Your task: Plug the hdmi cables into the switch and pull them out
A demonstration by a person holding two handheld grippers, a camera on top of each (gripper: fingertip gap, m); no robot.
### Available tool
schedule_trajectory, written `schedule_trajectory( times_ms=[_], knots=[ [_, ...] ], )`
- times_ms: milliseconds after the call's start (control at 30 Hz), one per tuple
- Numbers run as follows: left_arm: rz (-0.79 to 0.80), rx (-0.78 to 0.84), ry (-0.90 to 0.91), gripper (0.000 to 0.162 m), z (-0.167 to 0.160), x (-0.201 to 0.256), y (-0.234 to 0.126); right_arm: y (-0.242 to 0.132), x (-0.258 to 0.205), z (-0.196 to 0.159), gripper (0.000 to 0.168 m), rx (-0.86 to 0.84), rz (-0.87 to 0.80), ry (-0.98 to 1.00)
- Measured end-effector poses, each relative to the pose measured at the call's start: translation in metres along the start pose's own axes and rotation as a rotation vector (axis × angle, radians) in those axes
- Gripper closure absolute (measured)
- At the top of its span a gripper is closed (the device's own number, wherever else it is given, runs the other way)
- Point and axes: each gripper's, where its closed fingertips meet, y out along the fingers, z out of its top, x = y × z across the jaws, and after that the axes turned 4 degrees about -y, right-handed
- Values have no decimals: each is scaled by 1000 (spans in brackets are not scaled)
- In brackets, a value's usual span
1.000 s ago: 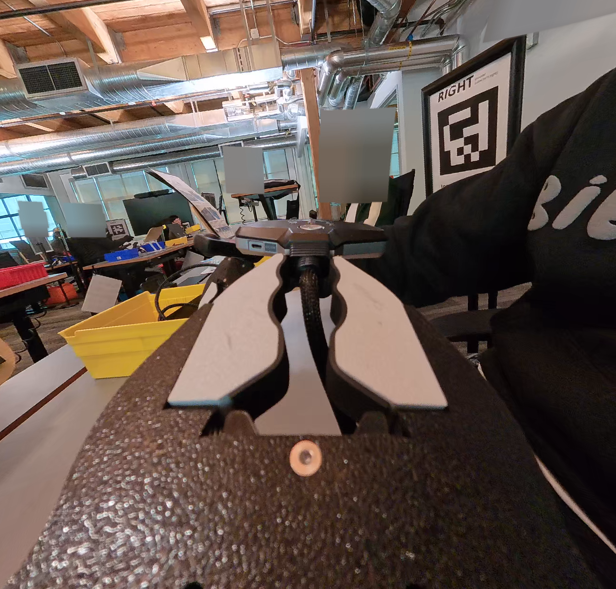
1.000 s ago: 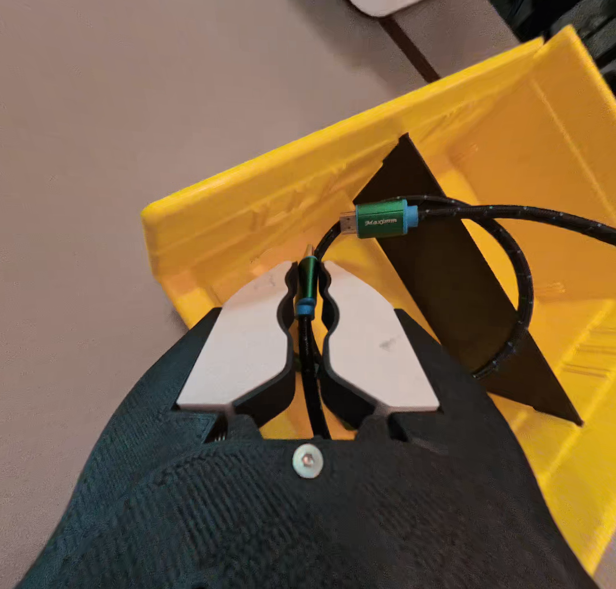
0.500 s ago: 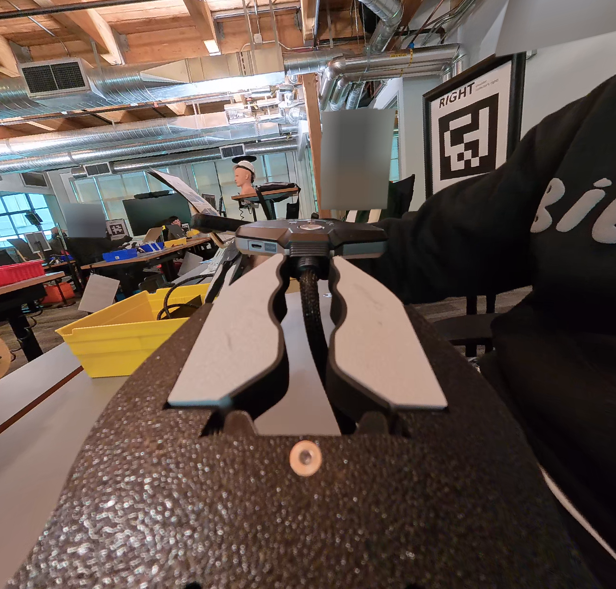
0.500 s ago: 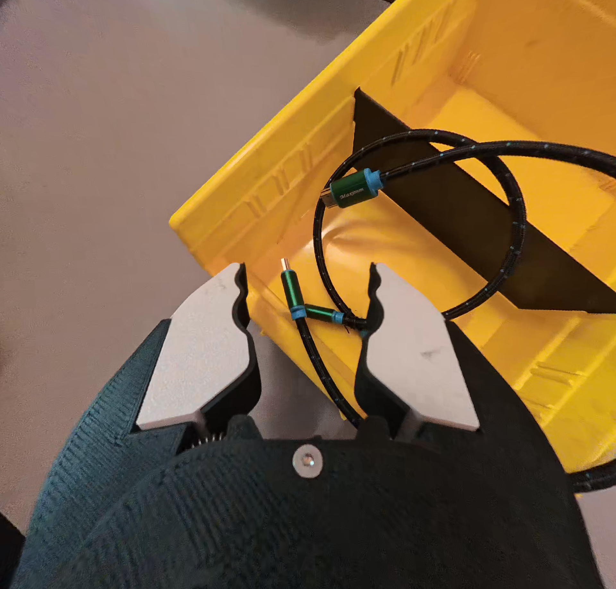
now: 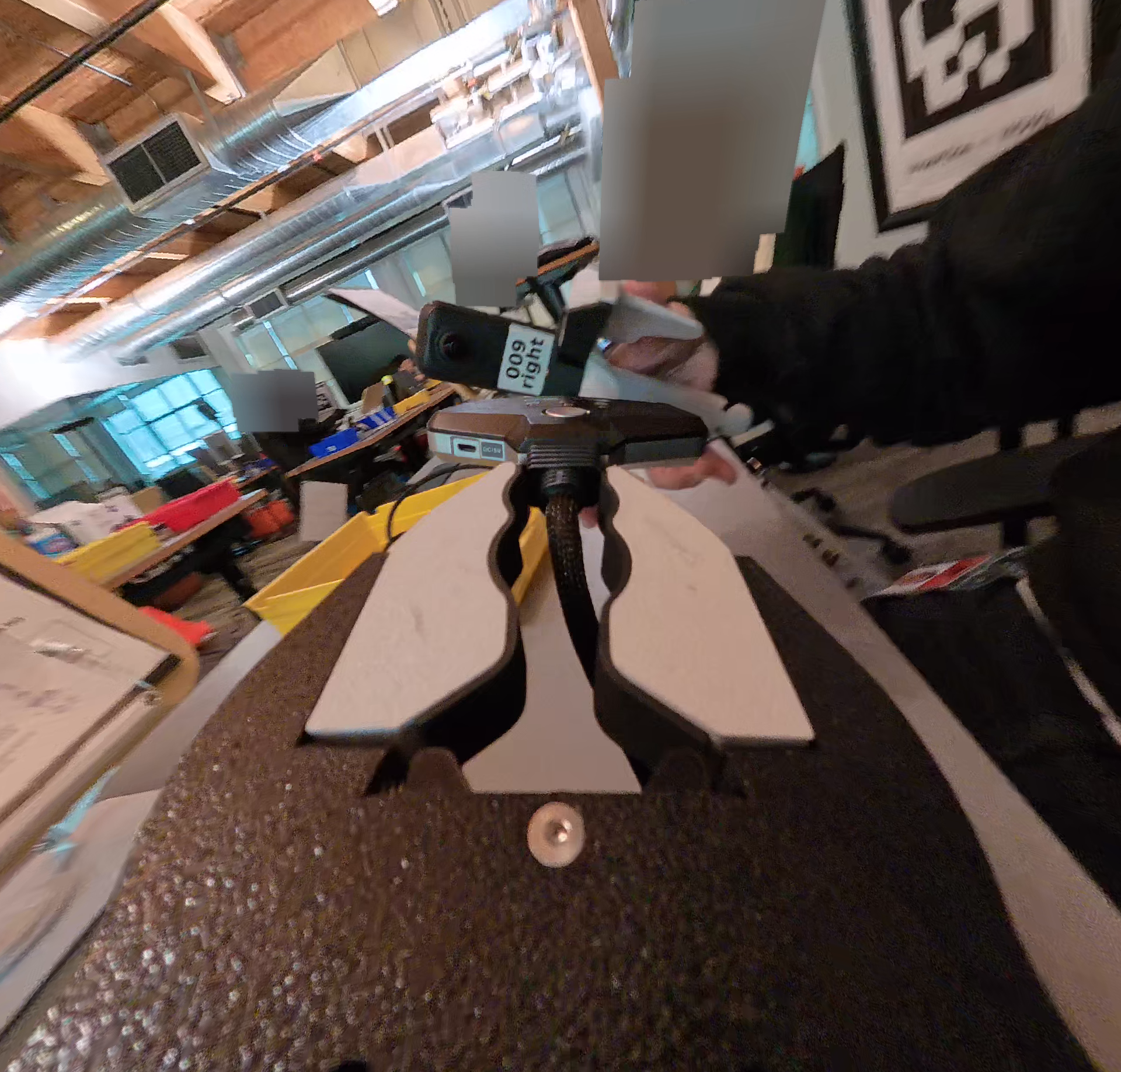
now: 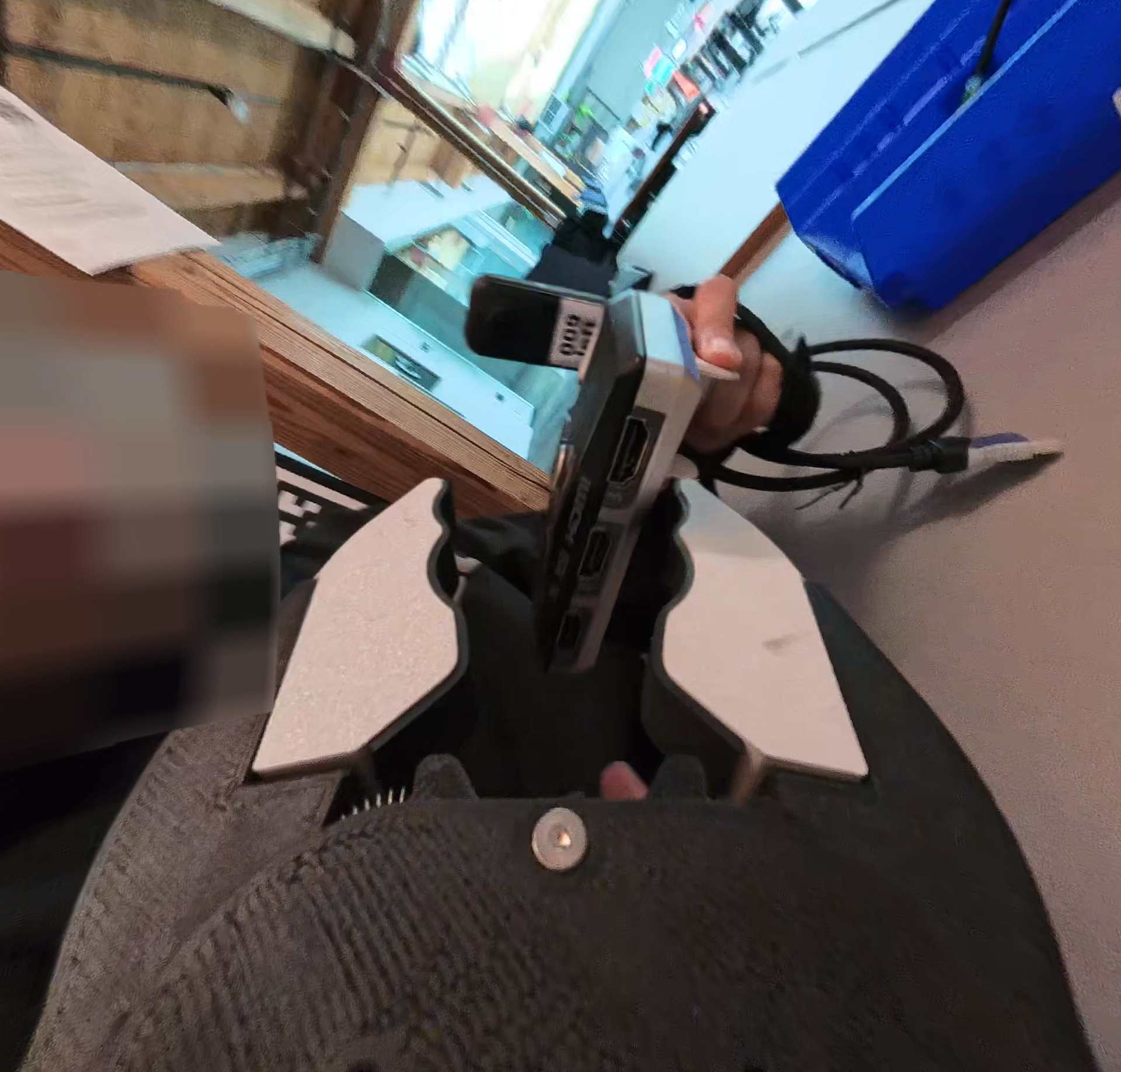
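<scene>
My left gripper is shut on the ribbed neck of the switch's black braided cable and holds the dark grey switch up in the air, flat side up. In the right wrist view the switch stands edge-on with its row of ports facing me. Its near end lies between the fingers of my right gripper, which is open and empty. The right gripper's camera and handle show just behind the switch in the left wrist view. No green HDMI plug is in view.
A yellow bin with a black cable looping out of it stands on the grey table, beyond the left gripper. A blue bin and a coil of black cable lie on the table. A wooden board stands at the left.
My right gripper opened and let the green plug drop into the yellow bin, then swung away to face the switch. My left gripper rolled while it kept hold of the switch's cable.
</scene>
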Motion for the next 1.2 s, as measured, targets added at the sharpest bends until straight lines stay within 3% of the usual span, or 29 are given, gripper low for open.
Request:
schedule_trajectory(
  times_ms=[67,100,167,267,333,400,500,633,733,900,1067,1200],
  knots=[
    [18,-55,75,141,-2,3,6,10,15,-9,131,-48,-86,-24],
    [28,-86,110,141,-4,4,8,12,11,-9,142,-47,-47,-39],
    [71,-133,161,141,-7,0,8,12,12,-3,144,-26,-44,-39],
    [149,-184,158,140,-10,-10,9,7,19,5,144,-42,-174,-149],
    [228,-92,135,121,13,-17,6,-3,11,21,144,-35,-213,-252],
    [316,13,101,106,43,-25,-3,-22,-2,46,144,-4,-261,-334],
    [412,71,71,107,69,-35,-23,-68,-21,102,144,53,-440,-520],
    [455,12,43,110,54,-51,-40,-131,-57,181,144,163,-659,-703],
    [454,-7,-14,110,39,-59,-43,-177,-64,225,145,147,-872,-784],
    [448,-31,-62,112,22,-65,-42,-251,-24,265,145,45,-1118,-721],
    [437,-74,-86,112,7,-67,-42,-294,35,265,145,-79,-1224,-582],
    [433,-85,-102,112,-2,-70,-44,-306,82,248,145,-182,-1305,-501]
  ],
)
